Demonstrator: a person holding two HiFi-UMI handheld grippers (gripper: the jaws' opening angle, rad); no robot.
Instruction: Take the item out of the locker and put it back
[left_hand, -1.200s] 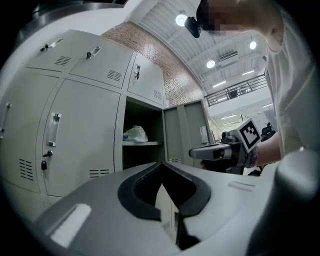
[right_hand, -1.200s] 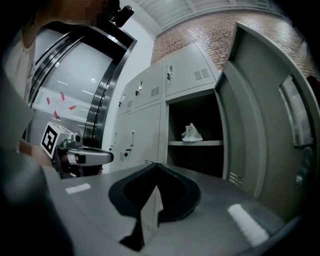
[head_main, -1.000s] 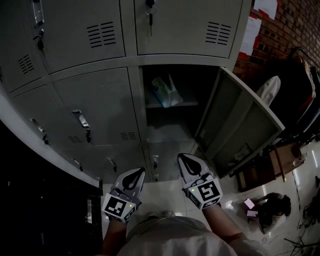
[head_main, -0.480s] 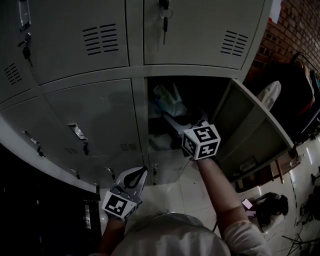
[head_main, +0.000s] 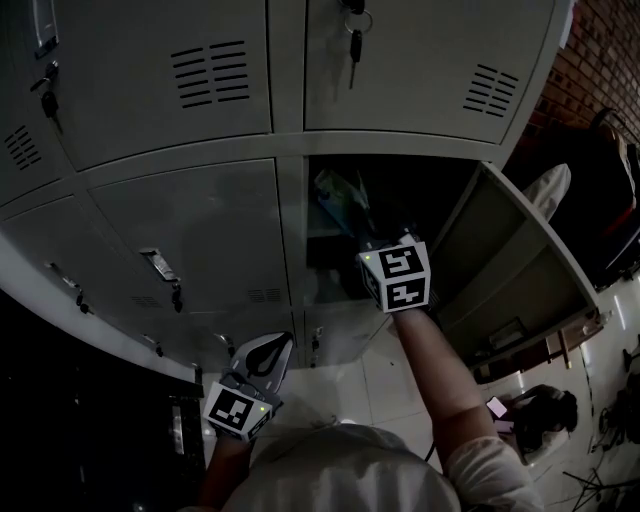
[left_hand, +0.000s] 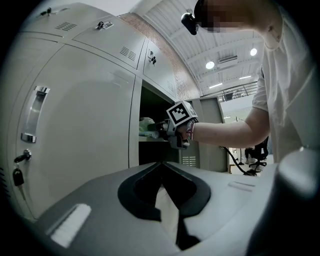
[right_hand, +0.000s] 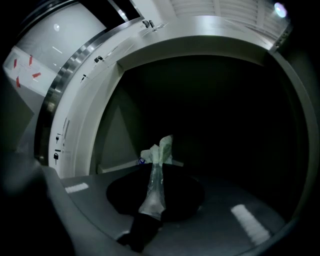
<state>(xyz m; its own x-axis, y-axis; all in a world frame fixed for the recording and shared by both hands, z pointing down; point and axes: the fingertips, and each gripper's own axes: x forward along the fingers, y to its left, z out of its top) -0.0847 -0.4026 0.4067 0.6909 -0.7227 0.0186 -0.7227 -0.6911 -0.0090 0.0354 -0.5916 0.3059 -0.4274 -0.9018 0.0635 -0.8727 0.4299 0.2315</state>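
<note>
Two tools: right tool (head_main: 366, 235) reaches level into the open locker (head_main: 505, 245), jaws just closing on the stretched neck of the plastic bag (right_hand: 160, 148) to draw it off its shelf (right_hand: 117, 168), while left tool (head_main: 281, 347) waits low, closed and empty.

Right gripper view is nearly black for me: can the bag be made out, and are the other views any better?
Right gripper view: locker interior underexposed, yet the pale plastic bag stands out; strong fisheye bending. Left gripper view: well lit, ceiling lights glare slightly. Head view: dim overall, the locker's opening mostly shadow.
</note>
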